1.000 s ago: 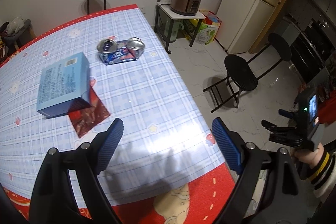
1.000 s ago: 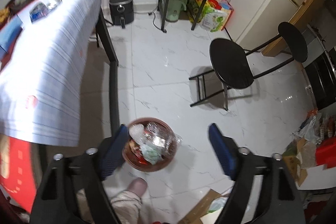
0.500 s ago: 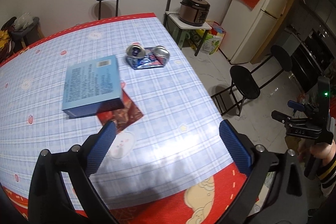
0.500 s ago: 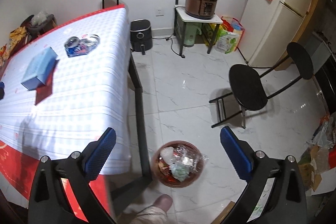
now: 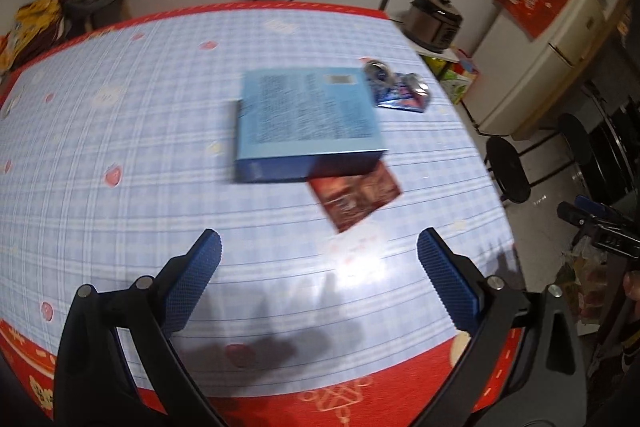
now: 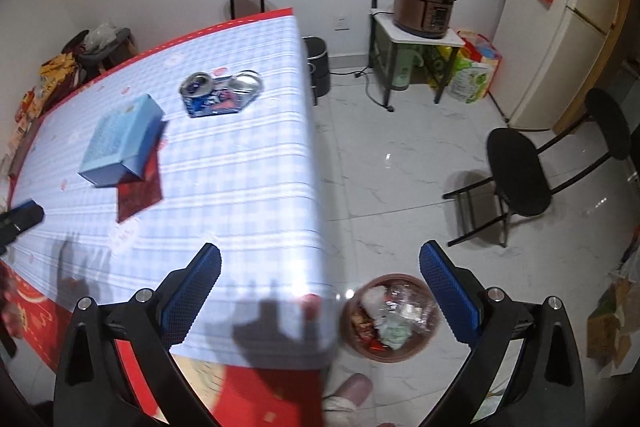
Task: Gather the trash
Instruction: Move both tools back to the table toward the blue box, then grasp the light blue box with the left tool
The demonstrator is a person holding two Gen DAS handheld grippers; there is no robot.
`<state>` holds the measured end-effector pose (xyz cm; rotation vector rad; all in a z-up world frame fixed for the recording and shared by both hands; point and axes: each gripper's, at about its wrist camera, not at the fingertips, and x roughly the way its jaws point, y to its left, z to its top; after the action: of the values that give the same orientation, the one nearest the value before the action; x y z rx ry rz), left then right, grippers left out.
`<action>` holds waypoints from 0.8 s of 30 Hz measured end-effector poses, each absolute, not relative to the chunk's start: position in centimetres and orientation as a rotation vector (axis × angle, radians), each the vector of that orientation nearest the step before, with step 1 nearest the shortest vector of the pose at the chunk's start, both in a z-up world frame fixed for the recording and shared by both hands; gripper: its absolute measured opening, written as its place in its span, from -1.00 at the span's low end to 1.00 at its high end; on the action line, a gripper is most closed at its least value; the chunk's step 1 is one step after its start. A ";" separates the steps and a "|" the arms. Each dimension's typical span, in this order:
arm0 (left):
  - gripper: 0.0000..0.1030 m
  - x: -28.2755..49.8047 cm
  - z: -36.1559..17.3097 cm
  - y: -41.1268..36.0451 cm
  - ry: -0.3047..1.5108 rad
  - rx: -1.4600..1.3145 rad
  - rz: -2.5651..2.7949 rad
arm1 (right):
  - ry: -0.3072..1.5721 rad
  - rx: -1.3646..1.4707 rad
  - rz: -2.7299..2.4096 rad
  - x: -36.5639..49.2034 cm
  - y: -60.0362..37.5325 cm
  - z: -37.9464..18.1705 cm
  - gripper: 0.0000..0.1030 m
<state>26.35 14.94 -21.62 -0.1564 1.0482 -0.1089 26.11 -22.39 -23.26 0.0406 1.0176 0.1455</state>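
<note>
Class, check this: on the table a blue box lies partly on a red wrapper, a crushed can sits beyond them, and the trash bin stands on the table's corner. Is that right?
One detail is wrong. The trash bin stands on the floor beside the table, as the right wrist view shows. The blue box does overlap the red wrapper, with the crushed can beyond them.

Each claw, left claw (image 5: 318,259) and right claw (image 6: 320,261), has two black angular arms tipped with blue, fine-textured pads (image 5: 192,281). Round silver screws (image 6: 143,294) sit behind the pads on each arm. Below the right claw, a pale slipper toe (image 6: 352,389) shows.
</note>
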 end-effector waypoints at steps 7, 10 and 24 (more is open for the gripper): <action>0.88 28.6 -23.1 18.9 1.070 -0.243 -0.095 | 1.048 0.028 0.207 28.2 -18.0 -23.9 0.89; 0.88 30.2 -23.7 20.0 1.083 -0.273 -0.092 | 1.053 -0.004 0.216 29.0 -16.5 -23.8 0.89; 0.88 38.1 -26.1 19.6 1.154 -0.315 -0.217 | 1.109 -0.012 0.188 32.9 -15.2 -24.9 0.89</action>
<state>38.07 19.59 -26.11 -0.3148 1.1540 -0.2169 32.90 -15.19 -24.94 -0.0118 1.1089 0.1885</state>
